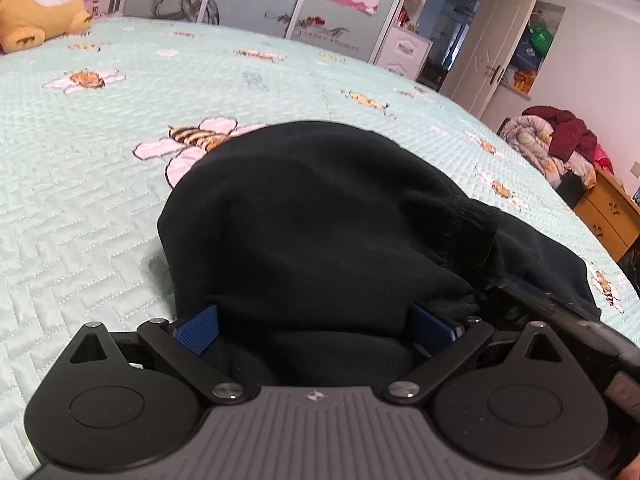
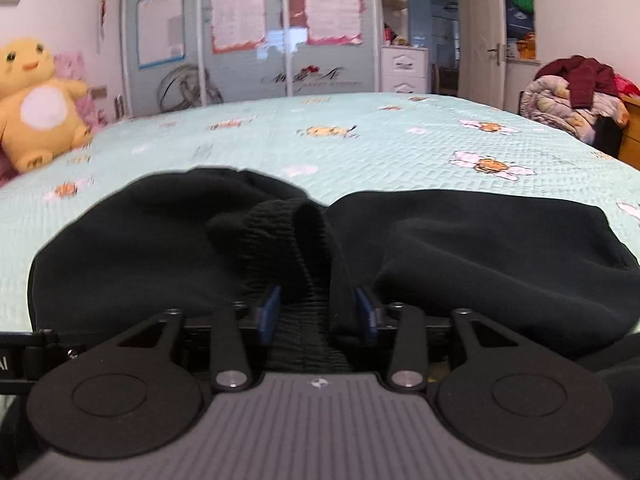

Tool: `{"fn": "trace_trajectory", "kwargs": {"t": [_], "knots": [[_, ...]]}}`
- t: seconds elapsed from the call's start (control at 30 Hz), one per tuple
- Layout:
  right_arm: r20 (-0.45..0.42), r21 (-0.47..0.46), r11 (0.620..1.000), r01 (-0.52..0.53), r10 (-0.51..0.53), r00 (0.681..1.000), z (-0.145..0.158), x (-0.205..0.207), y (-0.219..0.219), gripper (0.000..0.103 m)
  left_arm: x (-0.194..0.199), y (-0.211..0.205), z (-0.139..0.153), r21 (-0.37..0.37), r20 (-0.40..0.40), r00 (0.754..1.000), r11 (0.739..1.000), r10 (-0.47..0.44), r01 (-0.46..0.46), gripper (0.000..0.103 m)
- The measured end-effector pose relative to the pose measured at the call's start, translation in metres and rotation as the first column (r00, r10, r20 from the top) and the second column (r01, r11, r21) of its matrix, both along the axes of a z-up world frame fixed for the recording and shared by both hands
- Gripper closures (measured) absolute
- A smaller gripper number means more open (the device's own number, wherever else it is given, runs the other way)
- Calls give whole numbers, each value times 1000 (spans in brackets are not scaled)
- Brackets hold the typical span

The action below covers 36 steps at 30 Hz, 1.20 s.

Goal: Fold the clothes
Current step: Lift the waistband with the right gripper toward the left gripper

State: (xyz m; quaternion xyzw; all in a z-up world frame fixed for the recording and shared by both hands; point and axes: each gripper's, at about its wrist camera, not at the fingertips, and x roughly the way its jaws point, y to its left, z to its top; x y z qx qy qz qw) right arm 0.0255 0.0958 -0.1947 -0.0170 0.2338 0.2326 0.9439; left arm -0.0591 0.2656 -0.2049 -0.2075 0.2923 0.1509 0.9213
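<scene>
A black garment (image 1: 320, 216) lies bunched on the pale green bedspread (image 1: 100, 184). My left gripper (image 1: 316, 320) is pushed low into its near edge. Its blue pads (image 1: 198, 330) stand wide apart, and the cloth bulges loosely between and over them. In the right wrist view the same black garment (image 2: 480, 248) spreads to both sides, with a ribbed elastic band (image 2: 296, 240) folded up in the middle. My right gripper (image 2: 319, 304) straddles that band with its jaws partly apart. The band lies between its blue pads (image 2: 272, 314), and the fingertips are buried in cloth.
A yellow plush toy (image 2: 36, 108) sits at the bed's far left. A pile of bedding and a red garment (image 2: 576, 92) lies past the bed's right side, by a wooden cabinet (image 1: 608, 216). Mirrored wardrobe doors (image 2: 248, 40) stand behind the bed.
</scene>
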Motion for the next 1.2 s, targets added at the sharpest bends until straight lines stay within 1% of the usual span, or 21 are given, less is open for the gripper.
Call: {"fn": "trace_trajectory", "kwargs": {"t": [0.07, 0.13, 0.17, 0.23, 0.27, 0.3, 0.33, 0.4, 0.47, 0.57, 0.6, 0.67, 0.77, 0.83, 0.87, 0.9, 0.93, 1.0, 1.1, 1.13, 1.2], "knots": [[63, 44, 999, 14, -16, 998, 7, -6, -7, 59, -1, -5, -2, 32, 1, 1000, 999, -1, 1, 0], [128, 67, 997, -23, 14, 992, 14, -11, -8, 58, 1, -11, -3, 64, -8, 1000, 998, -2, 3, 0], [150, 42, 997, -59, 52, 987, 16, -9, -2, 58, 2, -13, -4, 77, -11, 1000, 997, -2, 3, 0], [166, -27, 994, -105, 108, 980, 16, -2, 12, 59, 4, -15, -5, 86, -13, 1000, 996, -1, 2, 0], [147, -48, 991, -124, 130, 981, 14, 3, 17, 65, 4, -15, -5, 86, -13, 1000, 996, -1, 2, 0], [115, -62, 988, -144, 150, 982, 12, 10, 21, 86, 5, -14, -5, 82, -13, 1000, 997, -1, 2, 0], [86, -78, 985, -156, 162, 983, 10, 15, 25, 88, 5, -13, -5, 78, -13, 1000, 997, -2, 3, 0], [70, -88, 982, -166, 172, 983, 11, 17, 28, 95, 5, -12, -5, 71, -10, 1000, 997, -3, 4, 0], [72, -49, 980, -191, 194, 978, 26, 11, 25, 99, 4, -11, -4, 65, -4, 1000, 998, -4, 4, 0], [85, 65, 964, -257, 252, 964, 70, -1, 15, 100, -2, -12, 3, 61, 33, 999, 998, -9, 7, 2], [88, 98, 954, -283, 275, 957, 86, -6, 13, 100, -6, -12, 7, 63, 57, 998, 998, -12, 8, 3], [83, 141, 937, -319, 310, 947, 113, -15, 11, 100, -20, -19, 20, 90, 120, 992, 996, -27, 16, 3], [31, 215, 907, -361, 363, 931, 143, -16, 10, 100, -44, -35, 39, 141, 204, 977, 989, -60, 31, 3], [-27, 286, 880, -380, 403, 915, 158, -13, 8, 100, -60, -50, 52, 168, 246, 965, 985, -86, 45, 2], [-60, 315, 863, -394, 433, 900, 163, -13, 9, 100, -66, -59, 57, 182, 251, 963, 982, -96, 50, 2], [-96, 341, 845, -411, 466, 879, 165, -14, 10, 100, -71, -68, 60, 201, 245, 964, 978, -104, 54, 2], [-116, 357, 834, -421, 486, 866, 168, -18, 12, 100, -75, -77, 62, 222, 232, 966, 973, -109, 56, 2], [-127, 364, 810, -459, 532, 837, 171, -37, 15, 100, -82, -90, 64, 240, 209, 973, 969, -103, 51, 2], [-141, 374, 768, -520, 601, 786, 177, -73, 18, 100, -91, -96, 65, 213, 185, 981, 977, -64, 23, 2], [-146, 368, 760, -536, 617, 774, 178, -85, 20, 100, -94, -96, 67, 200, 184, 982, 980, -47, 10, 2], [-158, 332, 756, -565, 635, 756, 180, -108, 24, 100, -98, -92, 71, 173, 198, 980, 985, -10, -25, 2]]}}
